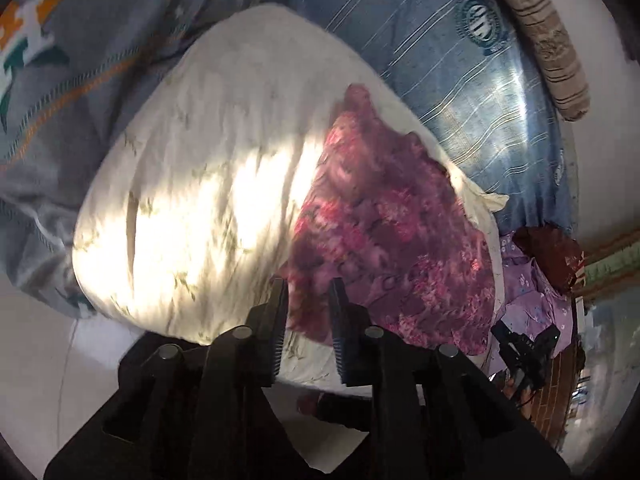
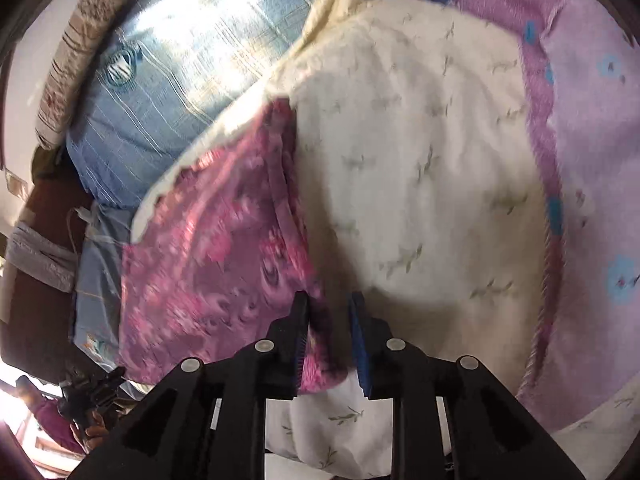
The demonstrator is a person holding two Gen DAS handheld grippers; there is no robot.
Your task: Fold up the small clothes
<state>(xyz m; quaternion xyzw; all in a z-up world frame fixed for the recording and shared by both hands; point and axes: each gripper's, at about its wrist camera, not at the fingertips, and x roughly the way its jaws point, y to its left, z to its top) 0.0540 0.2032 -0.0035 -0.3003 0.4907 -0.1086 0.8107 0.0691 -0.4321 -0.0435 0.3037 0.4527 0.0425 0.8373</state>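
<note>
A pink-and-purple floral garment [image 1: 384,232] lies spread on a big white pillow with a faint leaf print [image 1: 208,160]. My left gripper [image 1: 309,292] hovers at the garment's near corner. Its jaws stand apart and the cloth shows in the gap, with neither pad pressing on it. In the right wrist view the same garment [image 2: 208,248] covers the left part of the pillow [image 2: 420,160]. My right gripper [image 2: 329,304] sits over the garment's hemmed near edge. Its jaws are also apart, with a fold of the cloth lying loose between them.
Blue striped bedding [image 1: 440,60] lies behind the pillow, with a rolled beige striped cloth [image 1: 540,40] at the far edge. A grey-blue blanket [image 1: 100,60] is to the left and lilac flowered cloth [image 2: 580,120] to the right. At the frame edge a hand holds a black device [image 1: 524,352].
</note>
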